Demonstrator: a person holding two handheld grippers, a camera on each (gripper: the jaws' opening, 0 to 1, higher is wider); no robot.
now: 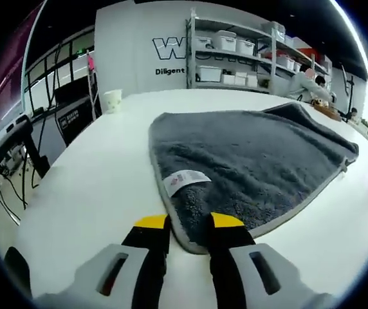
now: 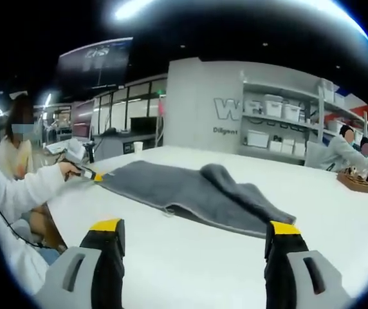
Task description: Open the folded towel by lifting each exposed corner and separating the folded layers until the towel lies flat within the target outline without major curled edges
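A grey fluffy towel (image 1: 255, 161) lies on the white table (image 1: 100, 187), partly folded, with a raised fold along its far side. A white care label (image 1: 185, 181) sits near its closest corner. That corner lies between the jaws of my left gripper (image 1: 190, 225), which is shut on it. In the right gripper view the towel (image 2: 190, 190) stretches across the table, with a thick rolled fold (image 2: 239, 187) on its right half. The left gripper (image 2: 92, 175), held by a person's hand, pinches the towel's left end. My right gripper (image 2: 195, 230) hovers open, short of the towel's front edge.
A paper cup (image 1: 112, 100) stands at the table's far left edge. Shelving with white bins (image 1: 235, 58) lines the back wall. A wooden block (image 2: 356, 181) rests on the table's far right, where people sit. A person in a white sleeve (image 2: 23, 187) is at the left.
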